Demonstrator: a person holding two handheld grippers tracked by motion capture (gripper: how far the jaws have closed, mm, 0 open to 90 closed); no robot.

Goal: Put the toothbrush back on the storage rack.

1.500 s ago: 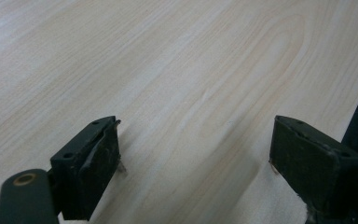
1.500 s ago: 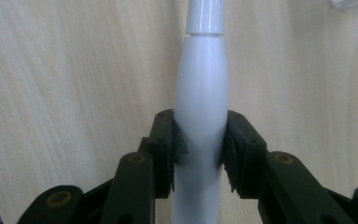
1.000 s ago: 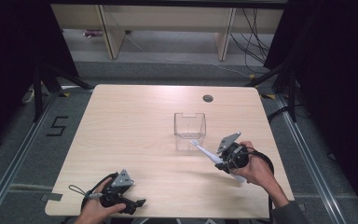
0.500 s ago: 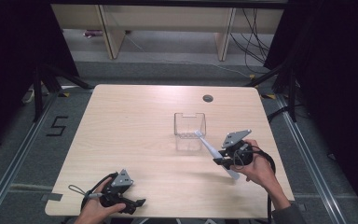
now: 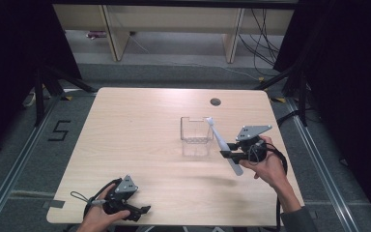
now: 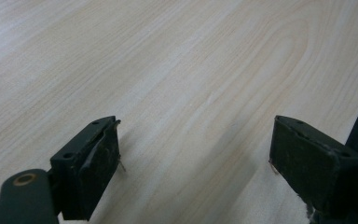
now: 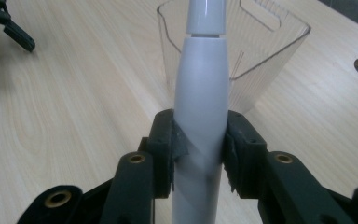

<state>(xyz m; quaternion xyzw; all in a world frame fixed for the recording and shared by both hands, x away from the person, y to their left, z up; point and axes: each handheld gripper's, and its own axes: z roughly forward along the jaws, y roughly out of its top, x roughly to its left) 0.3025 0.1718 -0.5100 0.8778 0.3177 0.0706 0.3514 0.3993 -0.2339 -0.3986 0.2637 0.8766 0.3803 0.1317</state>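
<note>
High view — right gripper (image 5: 226,154) clamps a toothbrush (image 5: 222,145).
Brush head at eleven o'clock, over the bin (image 5: 194,140); left gripper (image 5: 142,211) gapes empty.

A white electric toothbrush (image 5: 223,144) crosses the centre right of the high frame, beside a clear, colourless plastic container (image 5: 194,135). The table (image 5: 135,125) is pale wood with fine grain; both grippers (image 5: 224,153) (image 5: 142,210) are black with grey plates

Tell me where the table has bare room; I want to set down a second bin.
The light wooden table is bare left of the clear plastic bin, back to its far edge. It is crowded on the right, where the right gripper holds a white electric toothbrush, and near the left gripper.
</note>
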